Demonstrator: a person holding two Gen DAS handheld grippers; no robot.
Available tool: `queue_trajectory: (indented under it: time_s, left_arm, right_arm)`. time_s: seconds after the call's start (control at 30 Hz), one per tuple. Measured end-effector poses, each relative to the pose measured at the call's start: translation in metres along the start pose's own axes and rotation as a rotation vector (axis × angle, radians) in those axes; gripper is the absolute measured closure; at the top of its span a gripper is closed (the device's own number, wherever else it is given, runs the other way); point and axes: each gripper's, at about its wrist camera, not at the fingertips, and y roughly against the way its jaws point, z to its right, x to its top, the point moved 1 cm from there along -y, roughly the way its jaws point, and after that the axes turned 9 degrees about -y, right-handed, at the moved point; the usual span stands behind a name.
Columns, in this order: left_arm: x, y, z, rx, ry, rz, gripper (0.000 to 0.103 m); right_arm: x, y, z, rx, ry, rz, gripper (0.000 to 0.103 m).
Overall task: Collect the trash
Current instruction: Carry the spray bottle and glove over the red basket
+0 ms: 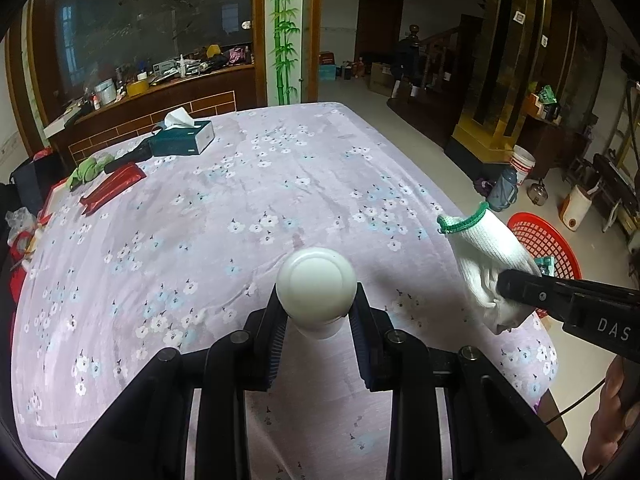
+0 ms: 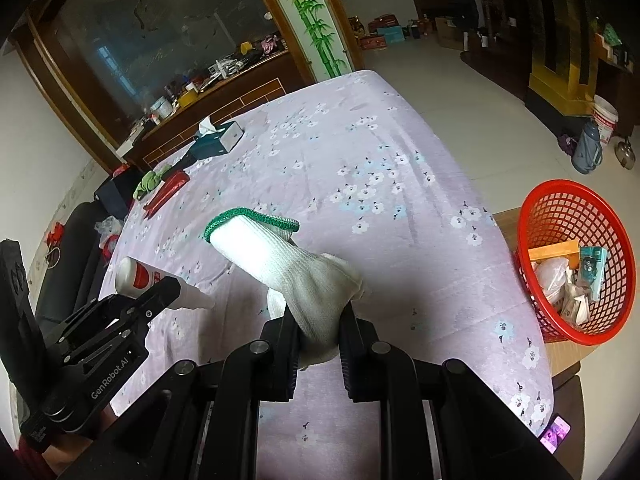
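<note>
**Materials and finishes**

Glove (image 2: 304, 280): white knitted cloth, ribbed and matt, with a green stitched cuff. Bottle (image 1: 316, 288): smooth white plastic, soft sheen on its rounded end; the right wrist view shows a red label. Left tool (image 1: 318, 316) and right tool (image 2: 318, 320): matt black plastic, with dull metal screw heads; the left tool's inner pads look finely ribbed. Cloth (image 1: 280, 184) over the worktop: lilac fabric, matt, lightly creased, printed with small flowers. Basket (image 2: 576, 224): glossy red plastic lattice. Tissue box (image 1: 184, 140): smooth card. Floor (image 2: 460, 92): pale, glossy tiles.
</note>
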Motion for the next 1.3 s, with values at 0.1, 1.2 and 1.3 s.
queue_trajectory:
  time_s: [0.1, 1.2, 1.3]
  left_arm:
    - [0.002, 0.0, 0.004, -0.007, -0.009, 0.002, 0.074]
    - [0.031, -0.015, 0.084, -0.114, -0.162, 0.017, 0.074]
    - [0.037, -0.017, 0.096, -0.126, -0.181, 0.02, 0.074]
  right_arm:
    - [0.0, 0.003, 0.004, -0.001, -0.009, 0.008, 0.085]
    - [0.01, 0.054, 0.087, -0.06, -0.173, 0.104, 0.085]
    - [0.013, 0.06, 0.101, -0.068, -0.202, 0.12, 0.085]
